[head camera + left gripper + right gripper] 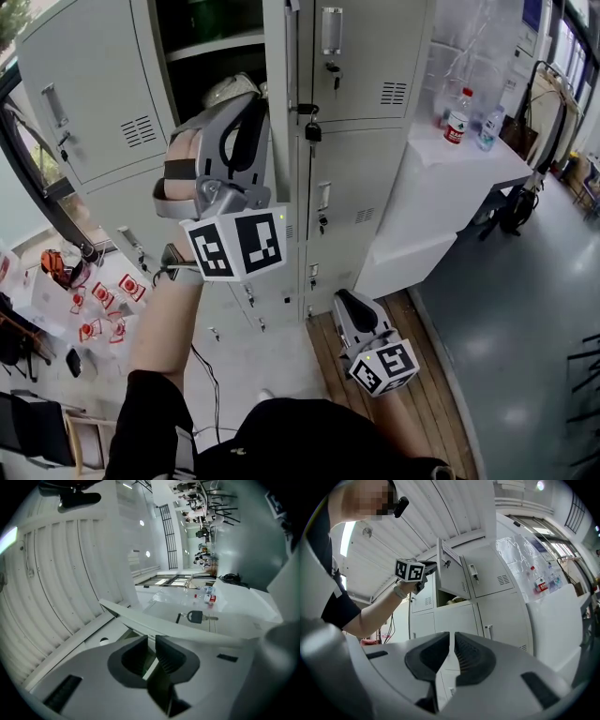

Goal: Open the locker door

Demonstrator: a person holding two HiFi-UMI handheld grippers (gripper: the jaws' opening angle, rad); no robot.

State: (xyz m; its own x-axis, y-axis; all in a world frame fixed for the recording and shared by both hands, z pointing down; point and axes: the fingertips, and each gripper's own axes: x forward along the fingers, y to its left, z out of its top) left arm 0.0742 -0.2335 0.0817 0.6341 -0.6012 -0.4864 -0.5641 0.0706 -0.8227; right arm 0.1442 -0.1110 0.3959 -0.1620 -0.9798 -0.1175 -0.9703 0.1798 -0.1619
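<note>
A bank of grey lockers (361, 112) fills the head view. One upper locker door (278, 56) stands swung out, seen edge-on, with the dark open compartment (202, 66) to its left. My left gripper (255, 105) is raised to that door and shut on its free edge. In the left gripper view the thin door edge (164, 625) passes between the nearly closed jaws of the left gripper (151, 645). A key (194, 617) sits in a lock beyond. My right gripper (345, 298) hangs low in front of the bottom lockers, shut and holding nothing, as the right gripper (452, 641) shows in its own view.
Another locker door (84, 84) stands open at the far left. A white table (487, 164) with bottles (458, 116) adjoins the lockers on the right. Red-and-white packets (103, 300) lie on the floor at the left. A black padlock (312, 131) hangs on the neighbouring locker.
</note>
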